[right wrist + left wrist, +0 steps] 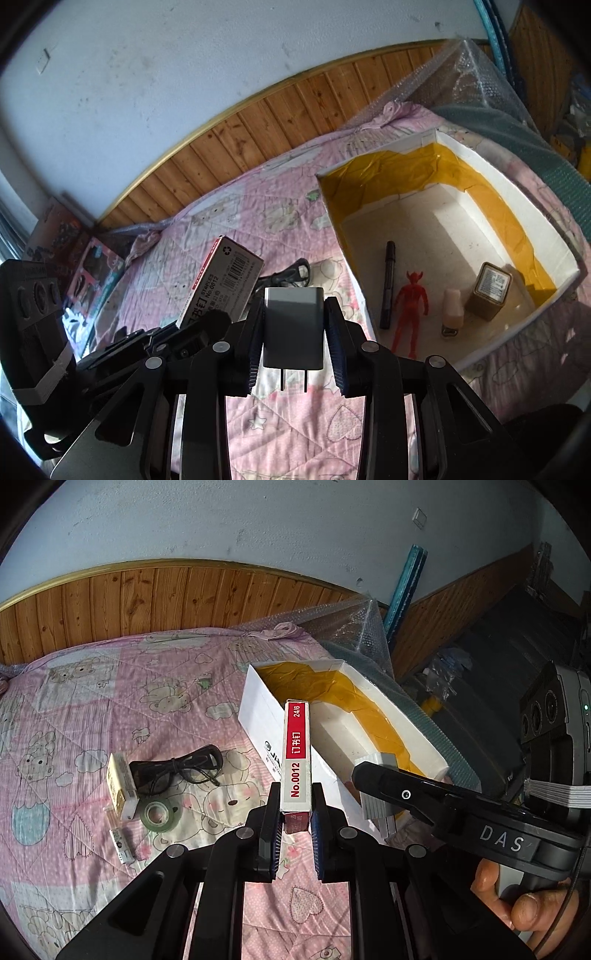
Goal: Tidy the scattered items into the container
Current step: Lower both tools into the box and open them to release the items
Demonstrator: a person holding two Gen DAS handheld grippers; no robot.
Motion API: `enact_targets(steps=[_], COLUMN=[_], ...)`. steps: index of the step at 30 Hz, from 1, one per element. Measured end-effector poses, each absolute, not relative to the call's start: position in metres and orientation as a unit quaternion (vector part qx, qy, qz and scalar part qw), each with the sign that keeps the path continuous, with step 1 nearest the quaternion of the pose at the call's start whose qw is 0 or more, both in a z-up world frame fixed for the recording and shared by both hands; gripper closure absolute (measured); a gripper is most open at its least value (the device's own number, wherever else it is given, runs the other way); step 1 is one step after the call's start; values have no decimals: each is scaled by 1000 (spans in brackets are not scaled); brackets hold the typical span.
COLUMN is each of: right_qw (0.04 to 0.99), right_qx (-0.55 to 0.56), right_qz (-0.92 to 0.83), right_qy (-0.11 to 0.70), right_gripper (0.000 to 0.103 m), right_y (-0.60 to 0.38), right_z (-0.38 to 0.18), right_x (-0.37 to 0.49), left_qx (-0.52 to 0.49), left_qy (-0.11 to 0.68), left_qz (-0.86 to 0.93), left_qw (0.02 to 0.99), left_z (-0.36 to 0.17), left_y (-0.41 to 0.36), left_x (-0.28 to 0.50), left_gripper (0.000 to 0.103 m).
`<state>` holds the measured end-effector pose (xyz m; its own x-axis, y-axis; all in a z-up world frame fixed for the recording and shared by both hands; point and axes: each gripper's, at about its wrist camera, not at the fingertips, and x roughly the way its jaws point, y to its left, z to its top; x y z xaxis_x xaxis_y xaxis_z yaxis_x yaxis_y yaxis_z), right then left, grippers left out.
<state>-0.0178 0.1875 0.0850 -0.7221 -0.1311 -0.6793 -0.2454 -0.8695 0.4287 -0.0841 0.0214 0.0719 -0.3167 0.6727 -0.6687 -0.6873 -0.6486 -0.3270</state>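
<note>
1. The left gripper [295, 812] clamps the near end of a staple box [296, 753], which juts forward from between its fingers over the near wall of the white cardboard box [258, 716].
2. The right gripper [294, 328] pinches a grey charger [293, 328], prongs pointing back, just left of that cardboard box [535, 236].
3. Inside the box lie a marker [388, 284], a red figurine [410, 310] and a small tin [489, 291].

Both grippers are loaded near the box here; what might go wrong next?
The left gripper pinches the staples box only at its near end, so it may pivot or slip. The right gripper, holding the charger plug, sits close beside it; the two could collide over the white box.
</note>
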Motion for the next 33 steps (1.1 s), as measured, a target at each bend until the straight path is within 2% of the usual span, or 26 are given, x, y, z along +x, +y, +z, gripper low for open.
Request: enact_targets(steps=[15,33], right_qw=[86,122], right_qx=[-363,-401], right_qz=[885,863], right_qy=[277,281], right_gripper=[70,70], right_y=[246,316], right_z=[77,52], right_x=[-10,-57], left_qx=[-402,-448], left_qy=[34,65], left_qz=[792,769], left_qw=[458,451], left_z=[77,45], left_y=[101,190], left_x=[-97,-136], left_gripper=[89,89])
